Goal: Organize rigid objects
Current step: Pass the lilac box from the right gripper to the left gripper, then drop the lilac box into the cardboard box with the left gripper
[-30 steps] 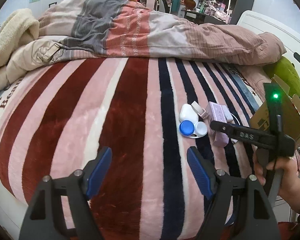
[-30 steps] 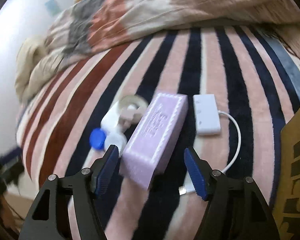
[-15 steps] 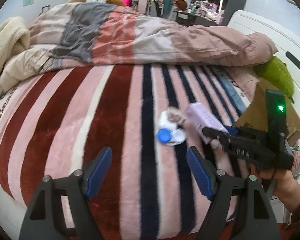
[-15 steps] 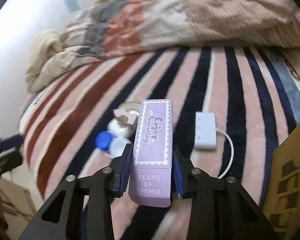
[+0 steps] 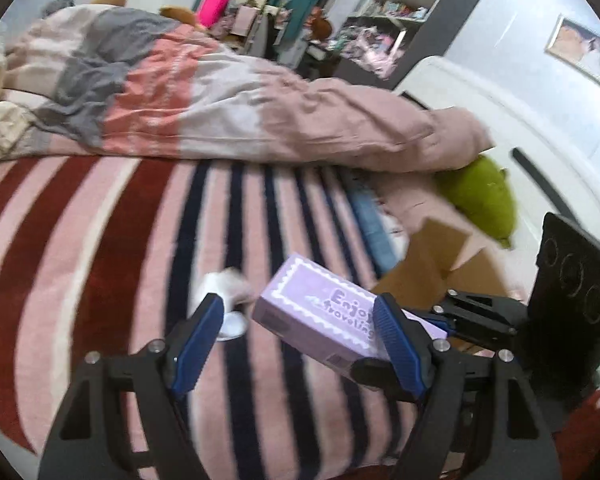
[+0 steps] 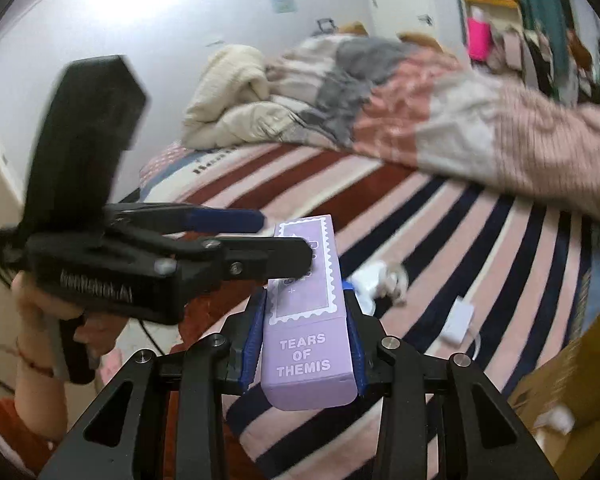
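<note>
My right gripper (image 6: 306, 344) is shut on a purple box (image 6: 310, 312) printed "Tears of Themis" and holds it lifted above the striped blanket (image 6: 440, 216). In the left wrist view the purple box (image 5: 320, 312) sticks out between the fingers of my open left gripper (image 5: 300, 340), with the right gripper (image 5: 468, 320) behind it. In the right wrist view the left gripper (image 6: 276, 236) comes in from the left, its fingers around the box's far end, not clamped. A white and blue contact lens case (image 5: 226, 304) and a white adapter (image 6: 458, 318) lie on the blanket.
A cardboard box (image 5: 440, 264) stands at the bed's right side, its edge also showing in the right wrist view (image 6: 572, 380). A green plush (image 5: 484, 196) lies beyond it. A bunched duvet (image 5: 220, 108) covers the far half of the bed.
My right gripper has lifted the purple box off the blanket and swung it left. My left gripper has moved right, and its open fingers now sit around the box's far end.
</note>
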A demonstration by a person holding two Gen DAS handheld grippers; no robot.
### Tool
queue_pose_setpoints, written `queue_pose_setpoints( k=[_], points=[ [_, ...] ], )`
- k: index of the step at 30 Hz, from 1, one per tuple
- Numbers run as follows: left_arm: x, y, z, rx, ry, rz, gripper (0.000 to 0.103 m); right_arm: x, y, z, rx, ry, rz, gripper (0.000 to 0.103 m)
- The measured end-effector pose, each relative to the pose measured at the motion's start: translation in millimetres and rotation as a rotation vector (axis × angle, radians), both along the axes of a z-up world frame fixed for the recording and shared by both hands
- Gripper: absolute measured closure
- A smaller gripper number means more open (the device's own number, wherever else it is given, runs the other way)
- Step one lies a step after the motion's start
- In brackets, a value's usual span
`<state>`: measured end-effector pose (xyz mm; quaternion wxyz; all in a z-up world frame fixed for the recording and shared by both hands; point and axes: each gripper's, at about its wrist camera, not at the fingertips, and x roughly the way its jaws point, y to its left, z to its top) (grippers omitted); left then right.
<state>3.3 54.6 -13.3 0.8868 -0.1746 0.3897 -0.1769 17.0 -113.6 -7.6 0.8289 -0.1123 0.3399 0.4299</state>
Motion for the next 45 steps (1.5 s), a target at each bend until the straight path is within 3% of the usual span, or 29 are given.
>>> queue_pose_setpoints(
  k=[3, 10, 16, 22, 28, 31, 32, 34, 37, 45],
  points=[
    [11.0, -14.7, 12.4, -0.063, 0.005, -0.047, 0.029, -4.9, -13.2, 15.0, 0.006, -0.056, 0.001, 0.072],
    [41.9, -74.5, 37.9, -0.048, 0.003, -0.139, 0.032, -0.5, -62.6, 37.2, 0.045, -0.115, -0.081, 0.072],
    [67.7, -139.7, 45.8, -0.002, 0.014, -0.234, 0.040, 11.5, -124.1, 45.0, 0.065, -0.093, -0.193, 0.072],
    [87.0, -196.1, 36.3, 0.046, 0.060, -0.320, 0.040, 23.1, -174.9, 41.2, 0.059, -0.028, -0.275, 0.072],
    [95.9, -228.1, 19.7, 0.101, 0.125, -0.370, 0.040, 27.1, -199.9, 30.7, -0.012, 0.028, -0.315, 0.071],
    [93.0, -235.0, 15.6, 0.172, 0.131, -0.378, 0.038, 29.3, -201.5, 23.2, -0.079, 0.040, -0.347, 0.069],
    [90.7, -235.0, 16.2, 0.182, 0.125, -0.381, 0.037, 29.3, -200.8, 20.1, -0.111, 0.041, -0.357, 0.064],
    [86.4, -228.9, 20.3, 0.176, 0.110, -0.378, 0.036, 28.6, -199.8, 16.3, -0.129, 0.048, -0.353, 0.057],
    [80.2, -216.1, 27.8, 0.166, 0.088, -0.356, 0.034, 27.3, -196.1, 15.1, -0.137, 0.055, -0.343, 0.057],
    [51.3, -137.0, 42.7, 0.206, 0.020, -0.203, 0.034, 19.6, -150.9, 28.0, -0.112, 0.020, -0.259, 0.056]
  ],
)
